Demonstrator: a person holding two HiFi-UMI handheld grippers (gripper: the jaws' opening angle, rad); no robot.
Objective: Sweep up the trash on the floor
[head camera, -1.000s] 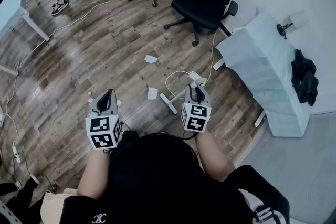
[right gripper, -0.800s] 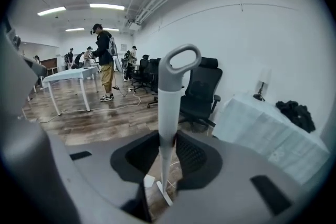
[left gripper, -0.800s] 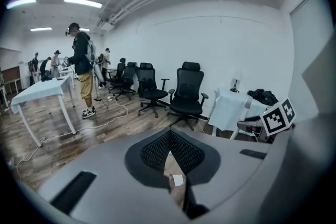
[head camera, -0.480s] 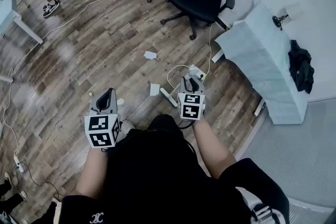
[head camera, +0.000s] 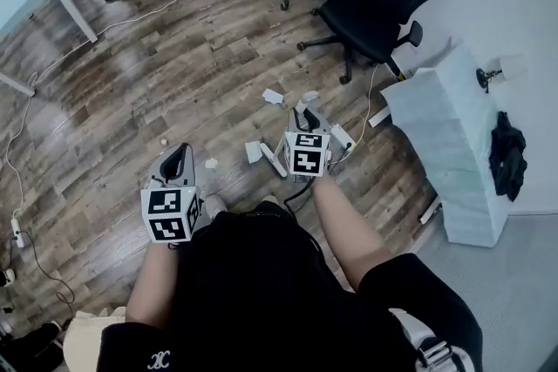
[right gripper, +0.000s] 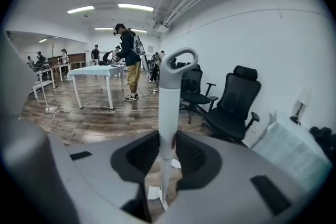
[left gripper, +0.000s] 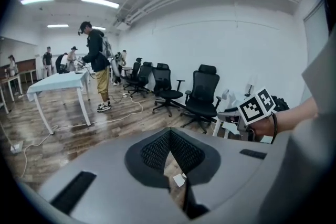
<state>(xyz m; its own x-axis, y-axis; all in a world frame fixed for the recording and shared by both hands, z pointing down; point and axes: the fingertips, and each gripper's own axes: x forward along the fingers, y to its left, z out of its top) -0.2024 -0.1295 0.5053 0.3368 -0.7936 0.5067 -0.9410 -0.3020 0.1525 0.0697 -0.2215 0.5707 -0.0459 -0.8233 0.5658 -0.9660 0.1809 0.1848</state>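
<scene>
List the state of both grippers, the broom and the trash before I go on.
left gripper: shut, empty.
right gripper: shut on the broom.
broom: held roughly upright, head down on the floor.
paper scraps: scattered loose on the floor, not yet swept together.
office chairs: unoccupied.

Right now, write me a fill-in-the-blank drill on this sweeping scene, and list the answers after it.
1. The right gripper has its fingers closed on the ____ of the broom.
2. The left gripper has its fingers together and holds ____.
3. The paper scraps lie on the ____ floor.
4. The office chairs are ____ in colour.

Answers: handle; nothing; wooden; black.
</scene>
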